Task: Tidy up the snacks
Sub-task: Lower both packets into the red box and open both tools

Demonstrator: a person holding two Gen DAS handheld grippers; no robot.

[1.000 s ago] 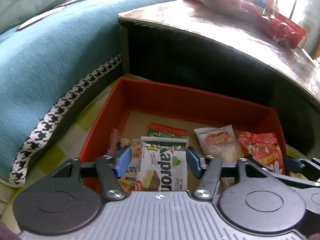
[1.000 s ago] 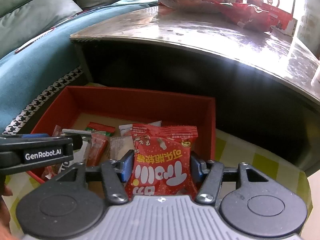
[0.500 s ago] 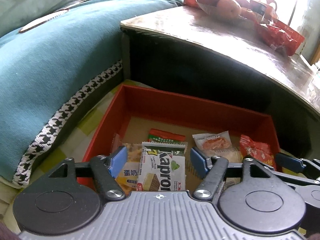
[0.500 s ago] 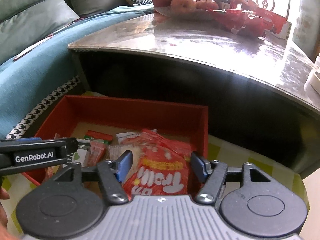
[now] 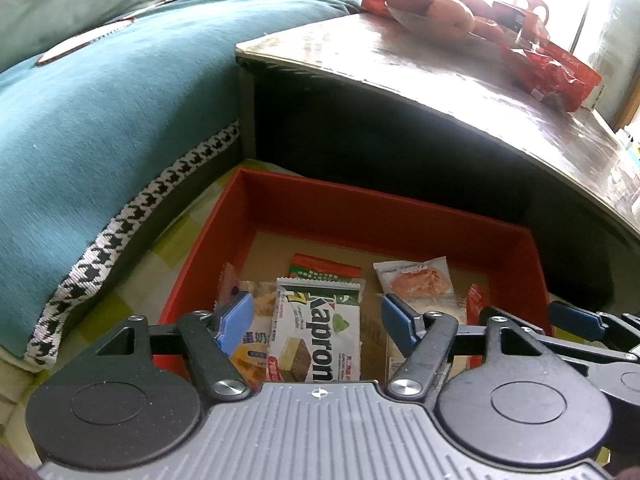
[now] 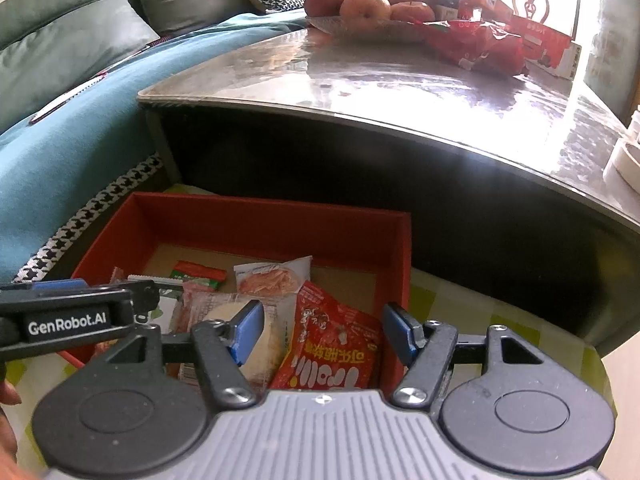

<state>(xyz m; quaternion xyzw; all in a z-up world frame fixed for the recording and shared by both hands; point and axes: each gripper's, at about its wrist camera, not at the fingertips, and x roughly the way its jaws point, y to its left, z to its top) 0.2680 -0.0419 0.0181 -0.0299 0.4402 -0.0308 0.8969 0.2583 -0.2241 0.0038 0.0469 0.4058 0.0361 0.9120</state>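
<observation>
Both grippers hang over the red box (image 5: 384,220) with jaws parted and gripping nothing. Below the left gripper (image 5: 316,316) lies the white wafer pack (image 5: 316,332). The red candy bag (image 6: 336,344) lies in the box's 5 o'clock corner beneath the right gripper (image 6: 324,330).

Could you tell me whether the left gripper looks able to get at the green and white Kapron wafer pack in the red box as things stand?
Probably yes. The left gripper stands open directly above the Kapron pack, which lies on top in the red box, with nothing covering it.
</observation>
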